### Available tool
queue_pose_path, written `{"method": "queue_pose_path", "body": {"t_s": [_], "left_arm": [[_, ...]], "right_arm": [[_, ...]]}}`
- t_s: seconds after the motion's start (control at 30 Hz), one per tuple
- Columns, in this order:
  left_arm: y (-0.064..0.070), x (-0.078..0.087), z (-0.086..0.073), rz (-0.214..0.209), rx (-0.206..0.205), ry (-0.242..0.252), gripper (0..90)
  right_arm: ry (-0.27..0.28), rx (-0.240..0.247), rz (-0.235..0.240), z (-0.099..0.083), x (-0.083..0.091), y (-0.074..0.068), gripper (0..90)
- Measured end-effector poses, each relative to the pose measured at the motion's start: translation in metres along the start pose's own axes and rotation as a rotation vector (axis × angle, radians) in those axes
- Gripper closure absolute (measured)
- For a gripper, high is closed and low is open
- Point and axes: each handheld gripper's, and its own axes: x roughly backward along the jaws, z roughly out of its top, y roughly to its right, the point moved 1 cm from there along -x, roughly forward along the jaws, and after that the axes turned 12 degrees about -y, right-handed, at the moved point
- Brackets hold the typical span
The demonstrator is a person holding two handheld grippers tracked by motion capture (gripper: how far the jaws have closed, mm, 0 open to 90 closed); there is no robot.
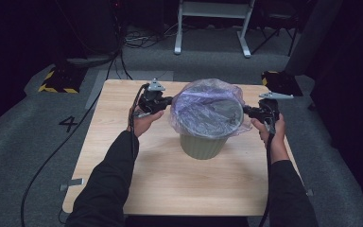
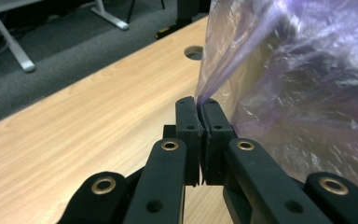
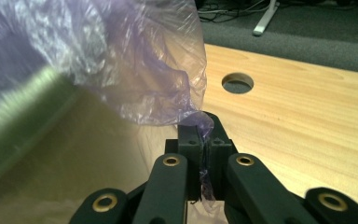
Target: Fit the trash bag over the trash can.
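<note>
— While the near half of the counter [image 1: 170,184] lies bare, what stands beyond it?

— A pale green bin [image 1: 202,145] stands upright on the wood, about mid-width and toward the far half. A translucent purple bag [image 1: 208,106] lines it, its edge folded over the rim and ballooning outward all round.

— Condition of the left hand-held gripper [image 1: 169,100]?

— It sits just left of the bin's rim, held in the person's left hand [image 1: 144,120]. Its own view shows both black jaws pressed together with a pinch of bag film caught between the tips; the film rises taut from the pinch.

— And the right hand-held gripper [image 1: 246,110]?

— Just right of the rim, held in the right hand [image 1: 272,130]. Jaws closed on a fold of the same bag; a strip of purple film hangs down between them. The bin's green wall shows blurred at the left of that view.

— Anything farther off?

— A round hole [image 3: 237,82] is cut in the counter past the right jaws. Beyond the far edge, grey carpet, loose cables [image 1: 144,38] and a white frame [image 1: 212,23]. Yellow-and-black striped blocks [image 1: 59,80] sit on the floor off the far corners.
</note>
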Motion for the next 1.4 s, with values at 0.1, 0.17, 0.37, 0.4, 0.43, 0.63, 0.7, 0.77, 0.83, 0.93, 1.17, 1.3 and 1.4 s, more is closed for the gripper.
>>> {"method": "queue_pose_path", "body": {"t_s": [0.1,0.17,0.37,0.4,0.43,0.63,0.7,0.77,0.83,0.93,1.17,1.3,1.4], "left_arm": [[0.000,-0.004,0.000,-0.025,0.009,-0.020,84.0],[0.002,-0.008,-0.002,-0.041,0.023,-0.041,76.9],[-0.002,0.013,-0.012,-0.002,0.030,0.033,43.5],[-0.004,0.020,-0.014,0.003,0.028,0.051,36.2],[-0.005,0.026,-0.016,0.005,0.029,0.065,30.3],[-0.012,0.071,-0.026,-0.068,0.025,0.194,20.7],[-0.006,0.083,-0.029,-0.094,-0.021,0.218,20.4],[0.006,0.092,-0.034,-0.149,-0.090,0.221,18.2],[0.021,0.094,-0.037,-0.163,-0.154,0.188,16.0],[0.047,0.094,-0.043,-0.155,-0.246,0.126,15.8],[0.073,0.085,-0.043,-0.129,-0.320,0.083,32.4],[0.079,0.075,-0.042,-0.103,-0.353,0.052,55.9],[0.083,0.065,-0.043,-0.062,-0.377,0.012,77.1]], "right_arm": [[-0.017,-0.010,0.020,-0.005,-0.005,0.002,88.8],[-0.030,-0.010,0.035,-0.007,-0.008,0.001,88.6],[0.002,0.022,-0.035,-0.014,-0.001,0.000,71.4],[0.026,0.023,-0.066,-0.016,0.005,0.002,65.9],[0.054,0.032,-0.070,-0.017,0.015,0.003,60.8],[0.116,0.105,-0.088,-0.023,0.046,0.000,43.4],[0.128,0.114,-0.092,-0.024,0.051,-0.001,40.0],[0.160,0.115,-0.093,-0.027,0.061,-0.003,36.2],[0.179,0.138,-0.096,-0.029,0.070,-0.006,33.9],[0.207,0.196,-0.064,-0.035,0.086,-0.014,32.0],[0.232,0.431,0.069,-0.048,0.105,-0.053,29.7],[0.191,0.538,0.061,-0.058,0.101,-0.077,31.9],[0.179,0.536,0.013,-0.062,0.093,-0.081,59.4]]}}
